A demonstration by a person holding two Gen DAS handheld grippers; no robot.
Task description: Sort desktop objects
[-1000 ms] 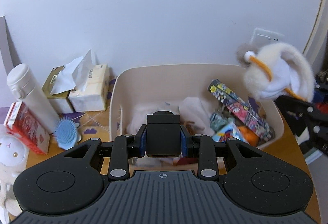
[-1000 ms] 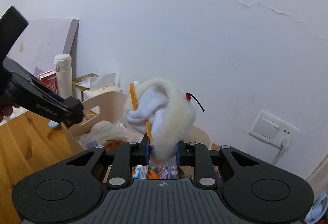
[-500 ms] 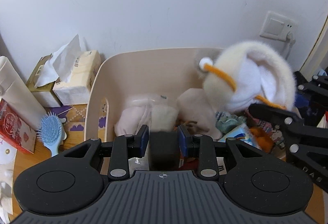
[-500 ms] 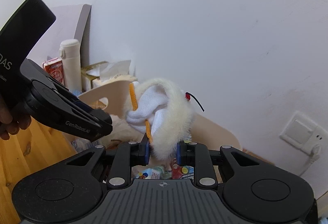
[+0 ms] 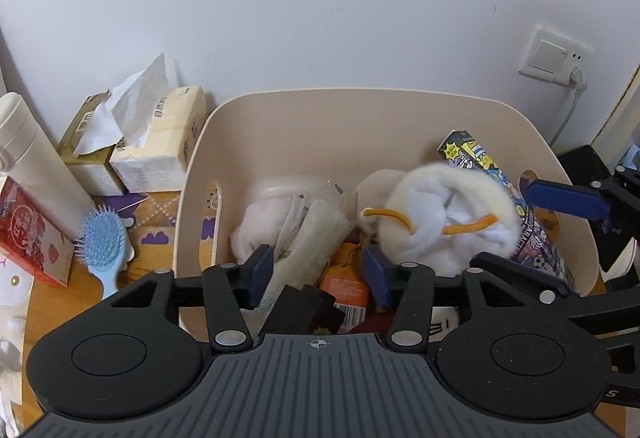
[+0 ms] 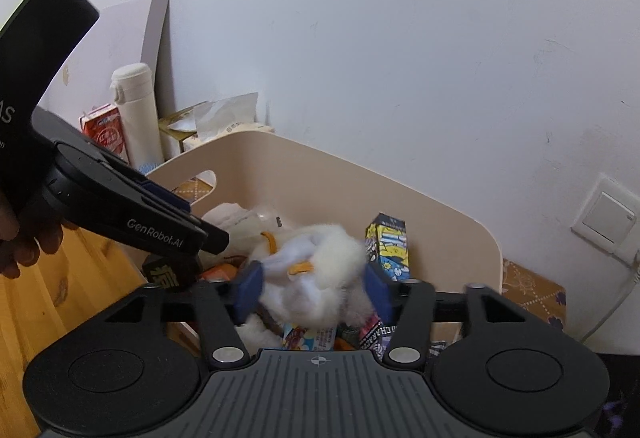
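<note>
A fluffy white plush (image 6: 320,278) with orange cords lies in the beige bin (image 5: 320,109) at the back of the desk (image 6: 48,302), on the heap at the bin's right side. It looks light, soft and squashy; pinch the thick fur body, not the cords. The right tool (image 6: 310,292) has just opened wide around it, pads apart from the fur. The left tool (image 5: 318,270) has also just opened, a stiff black block (image 5: 300,308) loose beneath it. Wooden desk, white wall behind.
</note>
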